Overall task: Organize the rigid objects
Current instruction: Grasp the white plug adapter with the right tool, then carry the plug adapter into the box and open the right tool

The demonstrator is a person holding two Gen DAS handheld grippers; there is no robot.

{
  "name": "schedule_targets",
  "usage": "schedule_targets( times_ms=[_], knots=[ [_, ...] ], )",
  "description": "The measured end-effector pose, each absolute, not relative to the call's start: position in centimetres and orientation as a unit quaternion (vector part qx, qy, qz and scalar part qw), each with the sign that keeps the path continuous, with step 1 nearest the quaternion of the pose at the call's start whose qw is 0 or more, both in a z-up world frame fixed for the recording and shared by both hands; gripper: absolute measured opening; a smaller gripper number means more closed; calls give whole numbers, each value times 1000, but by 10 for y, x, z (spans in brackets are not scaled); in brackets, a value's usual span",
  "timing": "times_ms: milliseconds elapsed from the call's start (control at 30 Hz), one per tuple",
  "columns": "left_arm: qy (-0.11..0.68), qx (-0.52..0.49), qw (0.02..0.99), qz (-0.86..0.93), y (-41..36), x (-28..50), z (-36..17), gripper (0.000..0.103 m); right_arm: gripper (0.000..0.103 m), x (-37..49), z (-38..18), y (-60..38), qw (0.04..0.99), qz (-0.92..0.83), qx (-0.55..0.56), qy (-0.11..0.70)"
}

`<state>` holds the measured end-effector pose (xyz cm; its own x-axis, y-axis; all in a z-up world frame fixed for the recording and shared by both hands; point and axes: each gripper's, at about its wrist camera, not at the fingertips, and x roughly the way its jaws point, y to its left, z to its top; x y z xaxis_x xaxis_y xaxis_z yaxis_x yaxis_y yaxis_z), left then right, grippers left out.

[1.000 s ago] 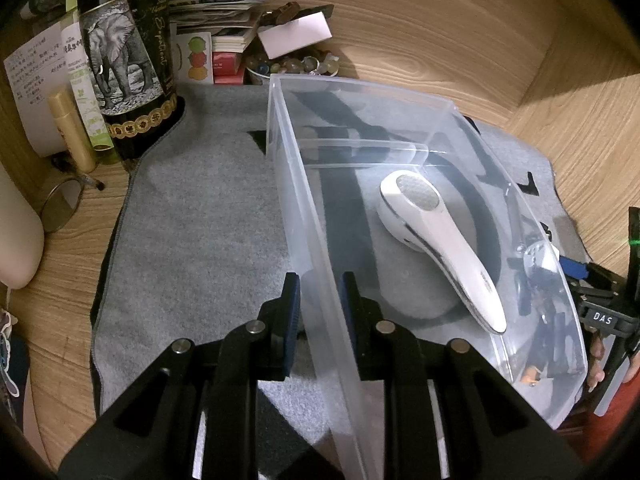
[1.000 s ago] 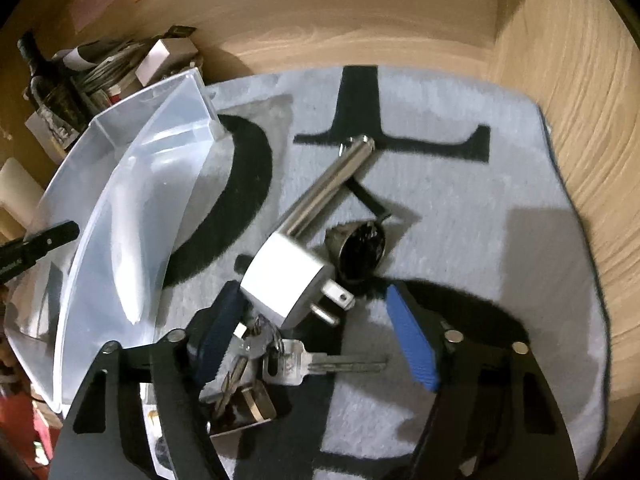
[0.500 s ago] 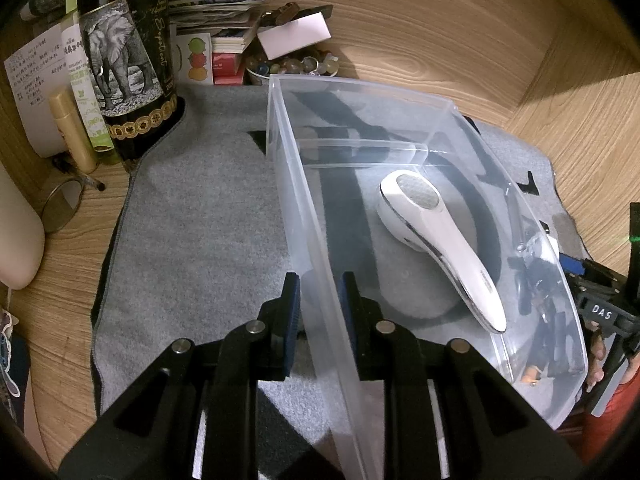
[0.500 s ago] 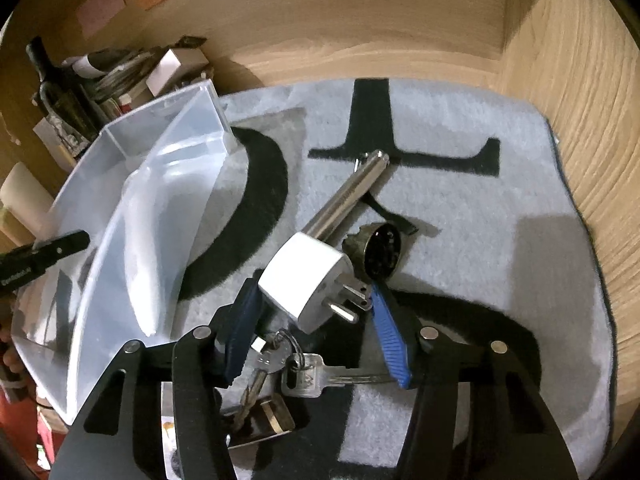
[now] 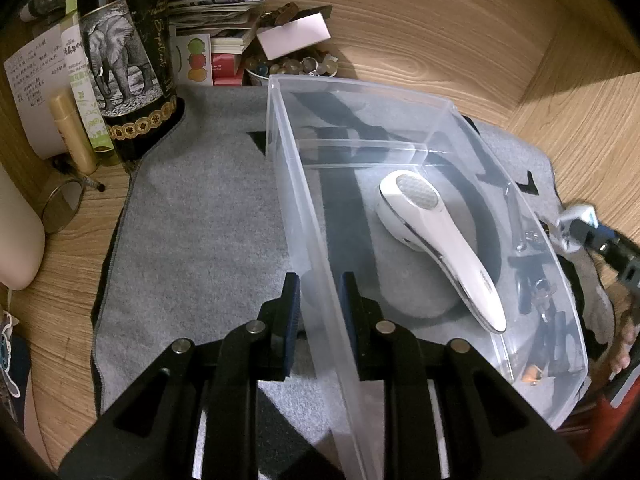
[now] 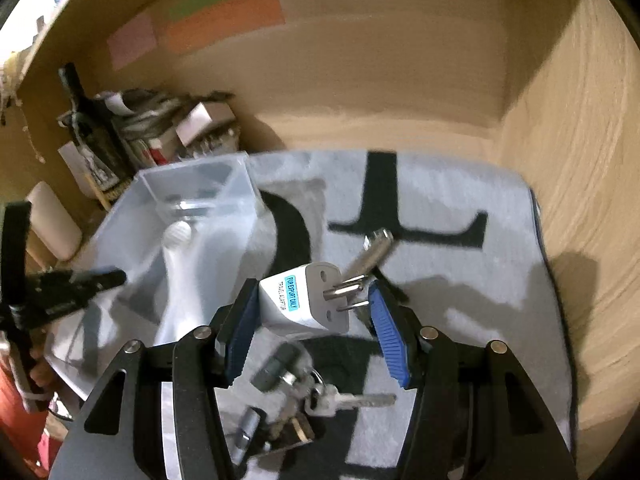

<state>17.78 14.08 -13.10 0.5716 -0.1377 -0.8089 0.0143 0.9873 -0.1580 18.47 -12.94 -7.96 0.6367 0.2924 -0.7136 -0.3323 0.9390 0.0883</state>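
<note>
My left gripper [image 5: 319, 300] is shut on the near wall of a clear plastic bin [image 5: 304, 184] on the grey mat. A white handheld device [image 5: 436, 236] lies in the bin, seen also in the right wrist view [image 6: 180, 264]. My right gripper [image 6: 314, 332] is shut on a white travel adapter plug [image 6: 304, 304] and holds it above the mat, right of the bin [image 6: 200, 184]. The plug also shows at the right edge of the left wrist view [image 5: 574, 226]. A metal tube [image 6: 370, 254] and a key bunch [image 6: 320, 396] lie on the mat below it.
A dark elephant-label bottle [image 5: 120, 72], tubes, papers, books and a bowl of beads [image 5: 288, 66] crowd the back left corner. A small round mirror [image 5: 62, 206] lies at the left. Wooden walls close the back and right. The grey mat [image 6: 460, 280] has black letters.
My right gripper has closed on the white plug and lifted it off the mat, up and toward the bin. The left gripper and the bin have not moved.
</note>
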Motion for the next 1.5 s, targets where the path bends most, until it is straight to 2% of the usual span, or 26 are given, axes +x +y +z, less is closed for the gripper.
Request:
schedule_targets(
  times_ms=[267, 500, 1100, 1500],
  knots=[
    [461, -67, 884, -43, 140, 178, -131, 21, 52, 184, -45, -96, 914, 212, -45, 342],
    [461, -68, 884, -43, 141, 178, -131, 21, 52, 188, -42, -58, 906, 256, -63, 333],
    [458, -68, 885, -45, 140, 174, -127, 21, 52, 208, -95, 12, 840, 311, -144, 420],
    [459, -72, 884, -46, 142, 173, -128, 21, 52, 211, -107, 25, 806, 326, -184, 458]
  ],
)
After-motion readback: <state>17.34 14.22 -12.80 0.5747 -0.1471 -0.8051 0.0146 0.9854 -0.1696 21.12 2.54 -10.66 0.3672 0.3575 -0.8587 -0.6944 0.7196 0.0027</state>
